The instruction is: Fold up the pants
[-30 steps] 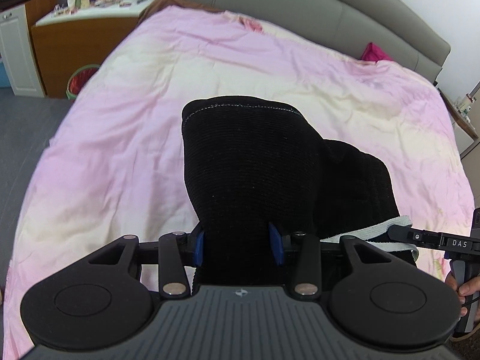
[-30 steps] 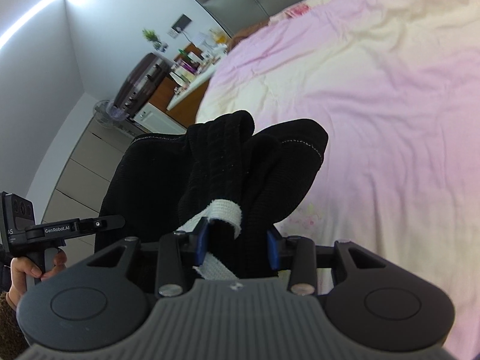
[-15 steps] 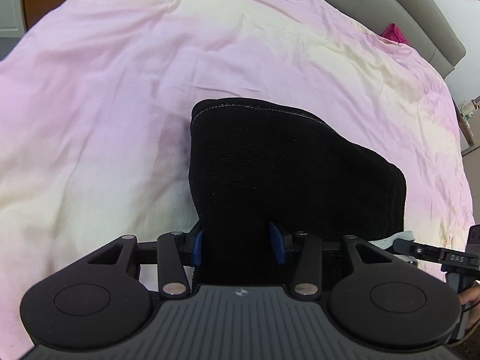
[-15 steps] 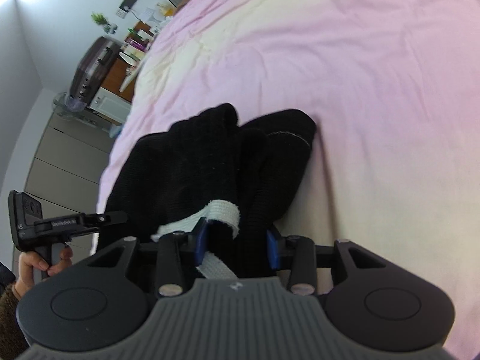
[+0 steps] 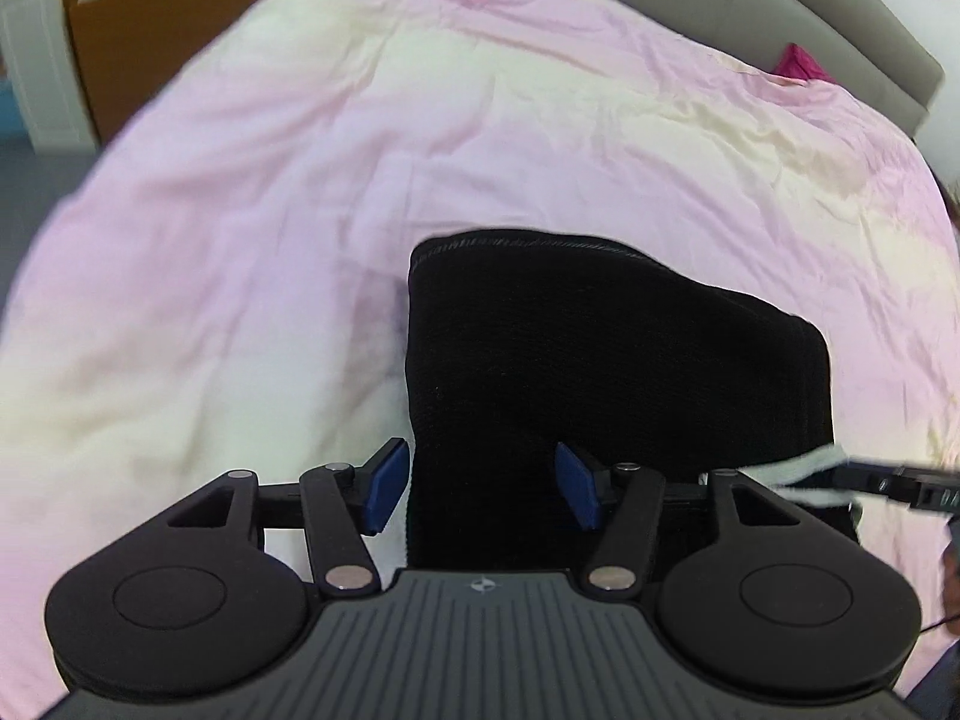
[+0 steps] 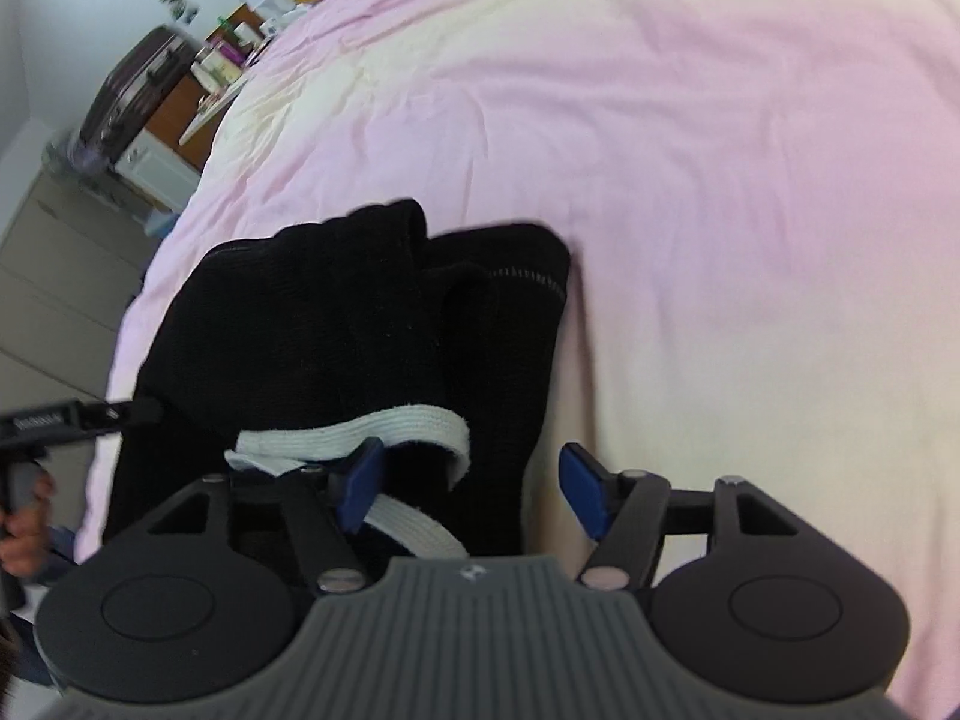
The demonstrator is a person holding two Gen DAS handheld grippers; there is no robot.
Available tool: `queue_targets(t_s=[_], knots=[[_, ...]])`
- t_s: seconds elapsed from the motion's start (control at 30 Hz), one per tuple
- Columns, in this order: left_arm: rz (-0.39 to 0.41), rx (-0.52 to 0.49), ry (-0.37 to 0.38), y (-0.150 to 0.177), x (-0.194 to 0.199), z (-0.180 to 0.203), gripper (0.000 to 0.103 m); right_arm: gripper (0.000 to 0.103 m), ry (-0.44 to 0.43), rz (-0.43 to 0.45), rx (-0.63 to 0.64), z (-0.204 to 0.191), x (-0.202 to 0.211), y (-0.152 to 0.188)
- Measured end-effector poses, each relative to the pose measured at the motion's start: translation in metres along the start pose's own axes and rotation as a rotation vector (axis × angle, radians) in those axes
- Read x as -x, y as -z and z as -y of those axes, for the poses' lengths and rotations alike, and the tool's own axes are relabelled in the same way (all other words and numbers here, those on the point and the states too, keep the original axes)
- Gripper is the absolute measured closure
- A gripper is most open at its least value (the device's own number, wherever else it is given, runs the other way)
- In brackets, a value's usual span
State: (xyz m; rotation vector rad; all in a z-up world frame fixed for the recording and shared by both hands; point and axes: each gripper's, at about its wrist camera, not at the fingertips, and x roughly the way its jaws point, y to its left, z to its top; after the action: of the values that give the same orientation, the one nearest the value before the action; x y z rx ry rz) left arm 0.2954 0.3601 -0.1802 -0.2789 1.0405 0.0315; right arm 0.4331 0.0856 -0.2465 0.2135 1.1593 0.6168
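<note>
Pants folded on the bed, with left gripper and right gripper both spread apart around the near edge; withdrawing pads may snag the drawstring and disturb the fold.

A pink duvet covers the bed beside a wooden dresser.

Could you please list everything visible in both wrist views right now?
Pants: one, black knit, folded on the bed between both grippers.
Drawstring: one, white, at the pants' waist.
Duvet: one, pink and cream, covering the bed.
Headboard: one, grey, far end.
Cushion: one, magenta, by the headboard.
Suitcase: one, dark, beside the dresser.
Left gripper: black, blue pads, open.
Right gripper: same, open.
</note>
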Motion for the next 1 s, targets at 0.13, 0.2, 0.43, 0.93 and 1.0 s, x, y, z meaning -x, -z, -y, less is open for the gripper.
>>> queue_targets(t_s=[0.13, 0.2, 0.43, 0.93, 1.0], knots=[[0.051, -0.105, 0.006, 0.016, 0.032, 0.015, 0.037, 0.045, 0.061, 0.102, 0.158, -0.025, 0.037, 0.009], [0.062, -0.136, 0.013, 0.028, 0.04, 0.019, 0.037, 0.05, 0.07, 0.153, 0.261, -0.043, 0.053, 0.019], [0.006, -0.125, -0.006, 0.061, 0.021, 0.02, 0.04, 0.063, 0.118, 0.153, 0.502, -0.083, 0.046, 0.054], [0.016, -0.113, -0.093, 0.056, 0.046, 0.025, 0.04, 0.064, 0.118, 0.087, 0.374, -0.067, 0.03, 0.049], [0.077, -0.132, -0.1, 0.05, 0.078, 0.032, 0.04, 0.058, 0.104, 0.135, 0.386, -0.073, 0.052, 0.045]])
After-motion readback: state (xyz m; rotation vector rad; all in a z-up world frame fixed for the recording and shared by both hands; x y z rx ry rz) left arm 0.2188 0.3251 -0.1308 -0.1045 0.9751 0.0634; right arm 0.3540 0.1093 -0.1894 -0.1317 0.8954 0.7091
